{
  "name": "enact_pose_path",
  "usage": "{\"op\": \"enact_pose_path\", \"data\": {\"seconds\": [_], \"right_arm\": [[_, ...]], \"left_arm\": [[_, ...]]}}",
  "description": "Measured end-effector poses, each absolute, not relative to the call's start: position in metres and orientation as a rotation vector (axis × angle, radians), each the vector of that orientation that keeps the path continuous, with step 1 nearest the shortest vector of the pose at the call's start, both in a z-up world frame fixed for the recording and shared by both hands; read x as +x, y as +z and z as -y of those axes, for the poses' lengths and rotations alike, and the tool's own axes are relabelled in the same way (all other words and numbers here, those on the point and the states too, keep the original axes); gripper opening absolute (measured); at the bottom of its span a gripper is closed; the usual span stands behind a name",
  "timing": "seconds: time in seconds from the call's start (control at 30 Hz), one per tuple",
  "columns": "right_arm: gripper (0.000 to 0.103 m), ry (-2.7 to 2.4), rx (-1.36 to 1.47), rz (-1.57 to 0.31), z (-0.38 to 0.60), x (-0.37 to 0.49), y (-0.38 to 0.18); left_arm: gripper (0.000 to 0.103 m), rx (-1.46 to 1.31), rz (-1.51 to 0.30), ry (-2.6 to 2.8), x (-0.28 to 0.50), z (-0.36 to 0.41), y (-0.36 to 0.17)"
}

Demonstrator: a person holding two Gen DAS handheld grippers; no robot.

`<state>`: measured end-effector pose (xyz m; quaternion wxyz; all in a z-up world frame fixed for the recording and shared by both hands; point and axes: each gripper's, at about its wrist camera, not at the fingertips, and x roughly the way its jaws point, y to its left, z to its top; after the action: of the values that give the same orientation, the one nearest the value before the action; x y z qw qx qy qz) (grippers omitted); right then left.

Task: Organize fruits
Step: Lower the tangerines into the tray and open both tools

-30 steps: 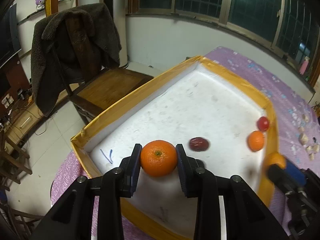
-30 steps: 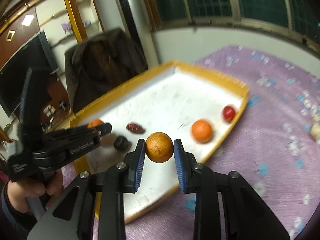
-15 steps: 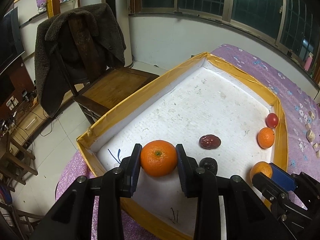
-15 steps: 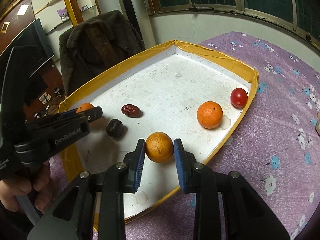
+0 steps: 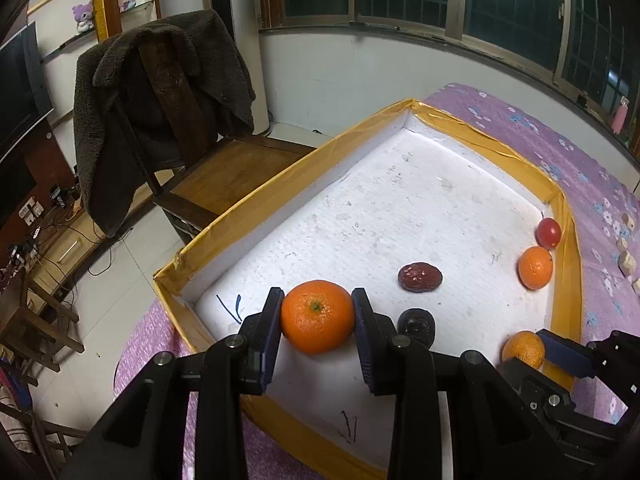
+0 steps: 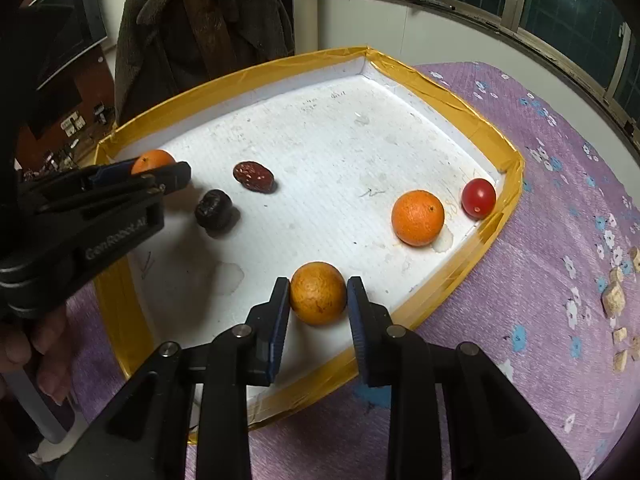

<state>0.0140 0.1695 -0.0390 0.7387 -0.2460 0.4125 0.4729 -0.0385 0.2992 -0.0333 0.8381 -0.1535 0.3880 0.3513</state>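
1. Near edge of the tray [image 6: 496, 216] — the right gripper [image 6: 318, 300] pinches a dull orange [image 6: 318, 293], low over the white floor.
2. Left corner: the left gripper [image 5: 318, 320] clamps a bright orange [image 5: 318, 316], apparently for sorting.
3. Beyond lie two dates [image 6: 253, 176], a third orange [image 6: 417, 217] and a tomato [image 6: 478, 198].

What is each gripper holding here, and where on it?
Left gripper clamps a bright orange tangerine across its sides, stem end facing the camera. Right gripper clamps a duller orange across its middle.
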Motion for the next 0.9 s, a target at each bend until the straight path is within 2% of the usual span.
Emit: {"op": "enact_pose_path", "data": {"seconds": [0.3, 0.4, 0.47, 0.5, 0.53, 0.57, 0.6, 0.63, 0.67, 0.9], "right_arm": [[0.03, 1.02, -0.586, -0.914, -0.151, 0.014, -0.036], [0.032, 1.028, -0.55, -0.916, -0.153, 0.014, -0.033], [0.037, 1.035, -0.532, -0.92, -0.155, 0.014, -0.032], [0.045, 1.047, -0.513, -0.925, -0.155, 0.013, -0.031], [0.057, 1.061, -0.493, -0.923, -0.153, 0.012, -0.029], [0.062, 1.069, -0.473, -0.907, -0.15, 0.011, -0.025], [0.071, 1.068, -0.465, -0.889, -0.148, 0.008, -0.022], [0.079, 1.062, -0.455, -0.859, -0.144, 0.006, -0.017], [0.081, 1.047, -0.441, -0.826, -0.139, 0.005, -0.011], [0.082, 0.93, -0.303, -0.743, -0.067, 0.025, 0.011]], "left_arm": [[0.034, -0.336, -0.813, 0.726, -0.046, -0.29, -0.033], [0.035, -0.334, -0.824, 0.722, -0.044, -0.29, -0.034], [0.035, -0.337, -0.821, 0.726, -0.045, -0.291, -0.033], [0.035, -0.342, -0.82, 0.728, -0.046, -0.292, -0.031], [0.035, -0.349, -0.815, 0.727, -0.048, -0.293, -0.031], [0.041, -0.358, -0.807, 0.726, -0.049, -0.294, -0.029], [0.058, -0.366, -0.797, 0.726, -0.051, -0.296, -0.027], [0.068, -0.379, -0.777, 0.727, -0.053, -0.297, -0.024], [0.082, -0.391, -0.753, 0.733, -0.056, -0.296, -0.02], [0.082, -0.384, -0.574, 0.776, -0.07, -0.279, 0.014]]}}
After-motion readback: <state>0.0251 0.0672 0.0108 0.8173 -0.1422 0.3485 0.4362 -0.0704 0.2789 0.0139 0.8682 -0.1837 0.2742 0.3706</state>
